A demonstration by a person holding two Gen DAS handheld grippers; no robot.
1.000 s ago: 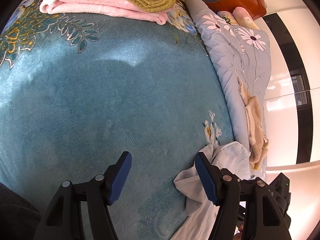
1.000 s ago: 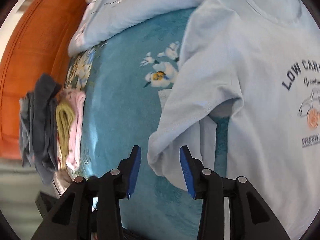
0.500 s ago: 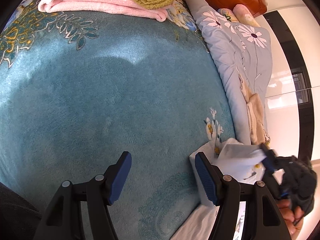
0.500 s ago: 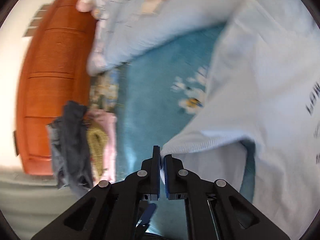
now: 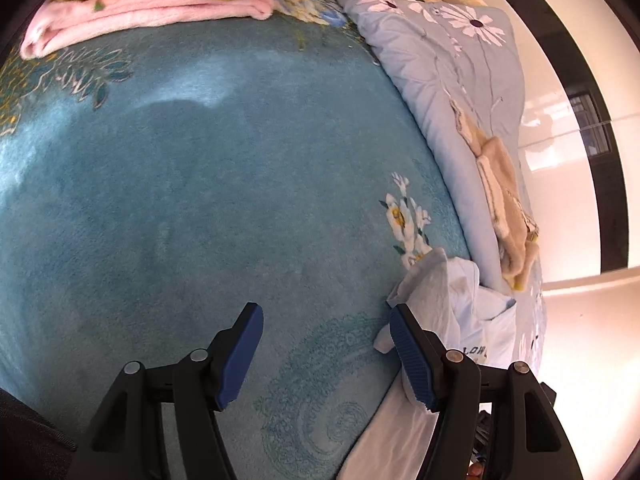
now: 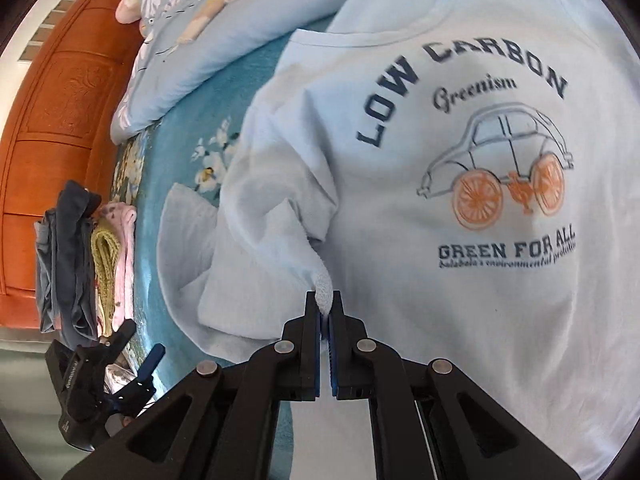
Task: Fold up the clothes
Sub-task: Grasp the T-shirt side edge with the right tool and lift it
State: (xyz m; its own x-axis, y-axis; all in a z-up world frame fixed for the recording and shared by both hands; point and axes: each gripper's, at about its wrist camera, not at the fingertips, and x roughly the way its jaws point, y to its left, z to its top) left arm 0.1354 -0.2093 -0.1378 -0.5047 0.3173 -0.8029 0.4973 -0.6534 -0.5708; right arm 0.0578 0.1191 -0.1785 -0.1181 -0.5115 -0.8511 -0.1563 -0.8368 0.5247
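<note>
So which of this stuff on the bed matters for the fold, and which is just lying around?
In the job:
- T-shirt, sleeve pinched in the shut right gripper
- left gripper, open over the blanket

Lying about:
- folded stack by the headboard
- flowered quilt
- beige garment on the quilt

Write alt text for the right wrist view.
The right tongs pinch a sleeve edge of a pale blue T-shirt printed "LOW CARBON", spread on a teal blanket. Folded clothes are stacked at left, near the open left tongs.
</note>
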